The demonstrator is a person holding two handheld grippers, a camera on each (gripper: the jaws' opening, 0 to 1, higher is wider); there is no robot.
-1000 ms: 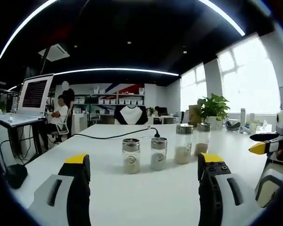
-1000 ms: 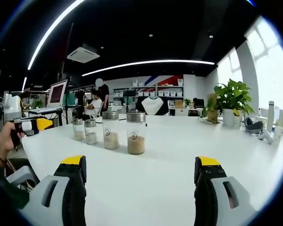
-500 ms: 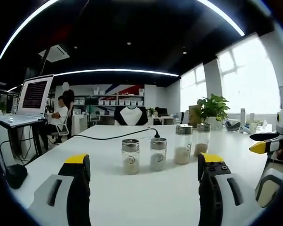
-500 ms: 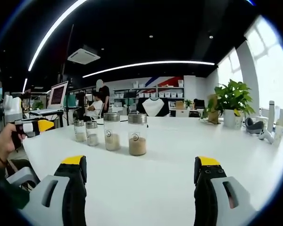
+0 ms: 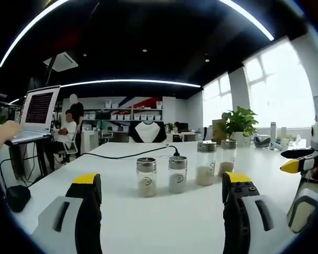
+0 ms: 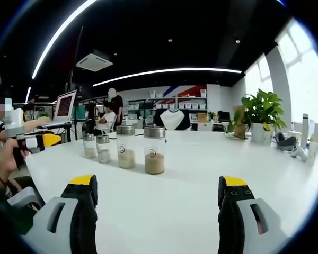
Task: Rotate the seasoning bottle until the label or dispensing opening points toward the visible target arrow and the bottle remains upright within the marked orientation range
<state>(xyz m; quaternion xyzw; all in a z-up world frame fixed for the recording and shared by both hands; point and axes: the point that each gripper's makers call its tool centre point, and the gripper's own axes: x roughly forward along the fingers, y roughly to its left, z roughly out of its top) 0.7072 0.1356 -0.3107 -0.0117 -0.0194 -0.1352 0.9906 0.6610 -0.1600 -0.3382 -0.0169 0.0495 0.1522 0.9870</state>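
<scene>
Yellow-tipped grey jaws of the left tongs (image 5: pixel 161 185) rise from the bottom of the left gripper view, spread wide apart with nothing between them. The right tongs (image 6: pixel 158 185) stand the same way in the right gripper view: jaws wide, holding nothing. Both hover over the near part of the white surface (image 5: pixel 164 222).

Beyond the jaws, four seasoning bottles stand upright in a row on the surface, all with metal caps. In the left gripper view the short bottle (image 5: pixel 146 177) is nearest, then a second short bottle (image 5: pixel 177 173) just beside it, then a tall bottle (image 5: pixel 205 163), and last the far tall bottle (image 5: pixel 228 157). In the right gripper view the order reverses: the far tall bottle (image 6: pixel 154 150), holding brown seasoning and showing a round label, is nearest. No tongs touch any bottle.

The right tongs also appear at the right edge of the left gripper view (image 5: pixel 302 164). A black cable (image 5: pixel 127 154) crosses the surface behind the bottles. Farther off are a potted plant (image 5: pixel 238 123), a laptop (image 5: pixel 37 108) on a stand, and a seated person (image 5: pixel 69 129).
</scene>
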